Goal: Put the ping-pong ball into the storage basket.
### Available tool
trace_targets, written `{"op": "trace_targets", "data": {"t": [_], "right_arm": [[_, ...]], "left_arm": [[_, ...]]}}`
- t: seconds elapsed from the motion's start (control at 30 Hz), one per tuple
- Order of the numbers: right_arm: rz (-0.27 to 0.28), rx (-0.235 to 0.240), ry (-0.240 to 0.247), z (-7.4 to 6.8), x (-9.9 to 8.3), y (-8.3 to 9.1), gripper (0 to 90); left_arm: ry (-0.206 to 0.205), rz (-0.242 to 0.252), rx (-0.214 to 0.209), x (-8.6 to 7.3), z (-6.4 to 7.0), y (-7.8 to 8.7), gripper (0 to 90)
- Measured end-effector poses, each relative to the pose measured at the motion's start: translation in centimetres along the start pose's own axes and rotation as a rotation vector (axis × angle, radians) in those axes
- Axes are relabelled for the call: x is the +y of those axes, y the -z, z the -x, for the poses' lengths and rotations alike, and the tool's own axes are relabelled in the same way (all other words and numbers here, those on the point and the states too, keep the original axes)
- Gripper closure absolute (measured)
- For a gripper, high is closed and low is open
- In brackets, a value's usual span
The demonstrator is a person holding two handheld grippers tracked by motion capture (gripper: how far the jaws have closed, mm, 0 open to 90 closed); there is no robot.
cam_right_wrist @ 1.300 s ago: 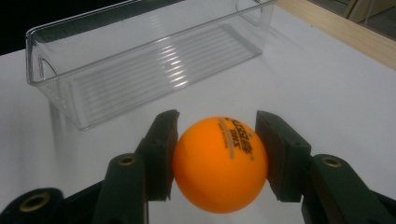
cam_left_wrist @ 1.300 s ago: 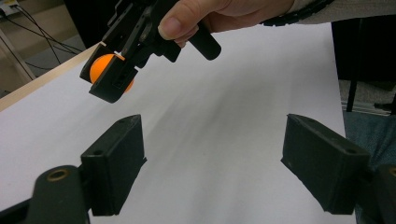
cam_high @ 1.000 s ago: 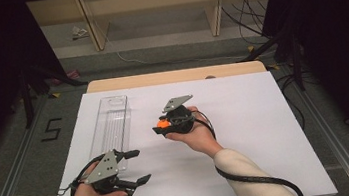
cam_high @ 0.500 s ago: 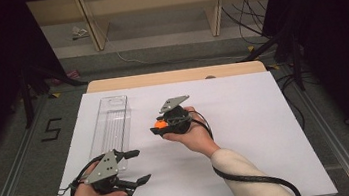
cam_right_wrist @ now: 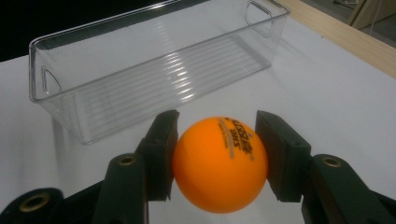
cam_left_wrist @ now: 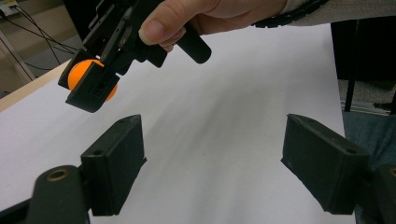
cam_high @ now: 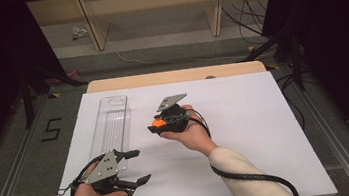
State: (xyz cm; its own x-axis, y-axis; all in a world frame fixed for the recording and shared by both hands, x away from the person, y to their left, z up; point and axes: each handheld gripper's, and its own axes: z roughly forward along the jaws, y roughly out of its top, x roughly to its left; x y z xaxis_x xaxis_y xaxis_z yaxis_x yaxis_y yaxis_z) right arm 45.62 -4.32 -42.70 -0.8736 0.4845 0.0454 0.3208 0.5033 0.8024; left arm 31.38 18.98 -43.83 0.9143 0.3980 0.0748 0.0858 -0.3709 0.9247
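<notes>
On the white surface (cam_high: 267, 132), which covers most of the high view, one long clear plastic bin (cam_high: 111, 123) lies lengthwise along the left side, its ribbed floor bare and a cut-out handle at each short end. Two claws are held above the surface, one in each of the person's hands. At the near left corner, the left claw (cam_high: 137, 168) is spread wide apart, gripping nothing. Near the middle, just right of the bin, the right claw (cam_high: 155, 125) is clamped on one orange ball (cam_right_wrist: 219, 163), pinched on both sides and lifted off the surface. That ball is smooth and glossy, with small dark printed lettering across its top.
</notes>
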Motion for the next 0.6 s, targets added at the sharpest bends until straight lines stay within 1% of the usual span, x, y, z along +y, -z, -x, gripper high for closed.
{"op": "trace_targets", "data": {"t": [0.6], "right_arm": [[-0.001, 0.005, 0.01, -0.14, 0.68, -0.49, 51.3]], "left_arm": [[-0.002, 0.0, 0.0, -0.01, 0.0, -0.01, 20.3]]}}
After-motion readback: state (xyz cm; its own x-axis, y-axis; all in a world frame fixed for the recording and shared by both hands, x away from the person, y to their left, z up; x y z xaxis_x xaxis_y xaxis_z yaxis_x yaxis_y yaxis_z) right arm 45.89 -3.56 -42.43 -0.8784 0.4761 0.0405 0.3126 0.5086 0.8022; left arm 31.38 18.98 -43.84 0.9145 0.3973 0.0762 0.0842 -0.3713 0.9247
